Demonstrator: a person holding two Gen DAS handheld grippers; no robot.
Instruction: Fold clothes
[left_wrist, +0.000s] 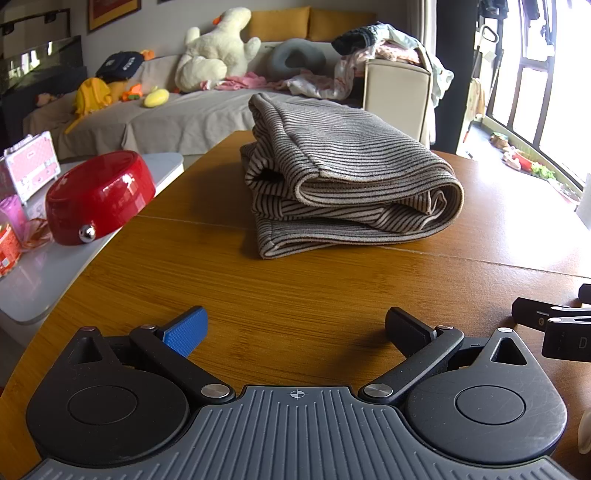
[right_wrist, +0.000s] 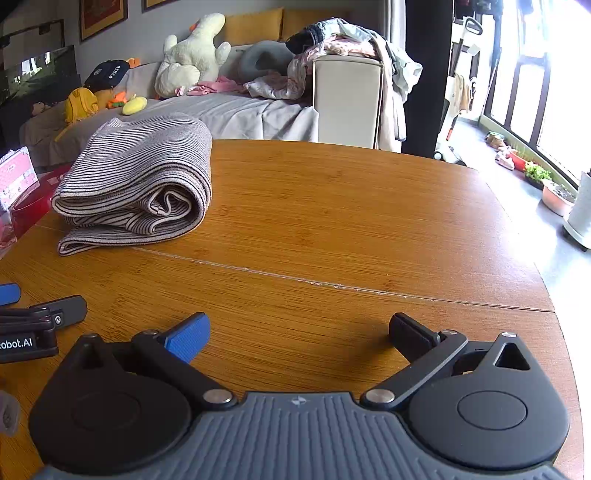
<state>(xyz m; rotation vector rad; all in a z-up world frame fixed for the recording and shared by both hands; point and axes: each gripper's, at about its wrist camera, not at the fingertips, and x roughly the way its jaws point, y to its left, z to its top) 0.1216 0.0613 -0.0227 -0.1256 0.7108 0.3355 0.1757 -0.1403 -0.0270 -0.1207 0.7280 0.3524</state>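
**Already folded, grippers idle**

Seemingly the fold was finished. From the left wrist, the left gripper (left_wrist: 295, 326) sat low over the table (left_wrist: 314, 295), jaws apart and empty, the striped garment (left_wrist: 347, 177) bundled well ahead. From the right wrist, the right gripper (right_wrist: 299, 328) likewise gaped (nothing held), the garment (right_wrist: 136, 184) far left. Next probably called for squaring its loose edge or fetching another piece.

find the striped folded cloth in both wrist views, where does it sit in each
Left wrist: the striped cloth lies centre, just right of the middle, on the wooden table.
Right wrist: the striped cloth lies at upper left, by the table's left edge.
Shared landmark: the white plush duck on the sofa behind.
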